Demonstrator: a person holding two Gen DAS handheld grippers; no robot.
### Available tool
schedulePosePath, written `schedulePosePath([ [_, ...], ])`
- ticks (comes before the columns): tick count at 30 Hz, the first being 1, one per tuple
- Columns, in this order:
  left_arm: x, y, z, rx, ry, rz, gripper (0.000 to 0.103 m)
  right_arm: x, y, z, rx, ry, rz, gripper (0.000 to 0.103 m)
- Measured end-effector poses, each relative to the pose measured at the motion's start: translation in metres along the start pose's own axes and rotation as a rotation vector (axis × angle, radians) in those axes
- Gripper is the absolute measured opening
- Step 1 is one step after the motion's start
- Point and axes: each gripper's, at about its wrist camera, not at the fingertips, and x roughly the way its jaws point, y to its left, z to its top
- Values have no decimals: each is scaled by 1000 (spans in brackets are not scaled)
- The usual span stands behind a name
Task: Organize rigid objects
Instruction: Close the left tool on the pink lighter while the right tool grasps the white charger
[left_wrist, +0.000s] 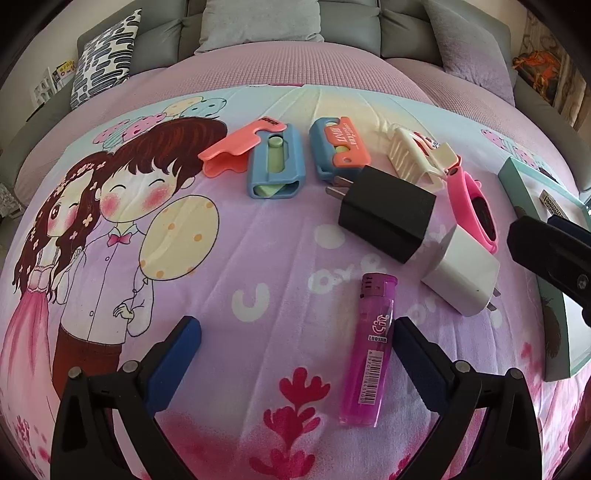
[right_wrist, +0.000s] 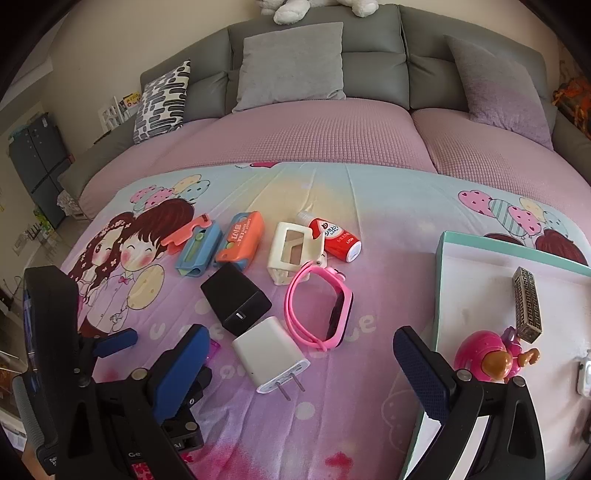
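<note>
**A:** Where do your left tongs (left_wrist: 295, 354) stand?

**B:** Your left tongs are spread wide at the bottom of the left wrist frame, holding nothing; the purple lighter (left_wrist: 365, 350) lies on the cartoon bedspread (left_wrist: 258, 258) between the two blue pads, close to the right-hand pad (left_wrist: 417, 362); I cannot tell whether that pad touches it.

**A:** And your right tongs (right_wrist: 299, 350)?

**B:** Also wide apart and empty, low in the right wrist frame; the white charger (right_wrist: 269, 356) lies between the fingers, prongs toward the camera; the black charger (right_wrist: 236, 297) sits just above it, the two touching or nearly so.

**A:** The other things?

**B:** The pink watch (right_wrist: 319, 306) lies right of the chargers, at centre frame; above it the cream holder (right_wrist: 293, 251), with the red bottle (right_wrist: 336, 236) beside its upper right; to the upper left sit the blue case with a salmon lid (right_wrist: 195, 247) and the blue and orange case (right_wrist: 242, 238), side by side.

**A:** And the tray?

**B:** The teal-rimmed tray (right_wrist: 441, 288) fills the right of the frame; in it you see a metal bar (right_wrist: 527, 302) and a pink toy figure (right_wrist: 491, 356), touching or nearly so; a white item at the right edge is cut off.
</note>
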Motion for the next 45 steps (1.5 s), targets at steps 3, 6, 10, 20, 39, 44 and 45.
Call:
schedulePosePath([
  [3, 0, 5, 0, -16, 1, 14, 102, 1, -3, 0, 8, 7, 6, 101],
  [6, 0, 12, 0, -45, 2, 30, 102, 2, -6, -1, 19, 12, 5, 101],
  [10, -1, 23, -1, -81, 0, 47, 102, 4, -7, -1, 28, 20, 14, 101],
  [20, -1, 47, -3, -141, -7, 74, 102, 14, 1, -6, 10, 48, 35, 87],
  [39, -9, 40, -5, -105, -17, 27, 82, 34, 28, -19, -89, 157, 79, 71],
  [44, -12, 43, -5, -106, -17, 17, 68, 34, 28, -18, -80, 160, 98, 68],
  [45, -12, 43, -5, -105, -17, 16, 66, 36, 28, -18, -79, 158, 91, 68],
])
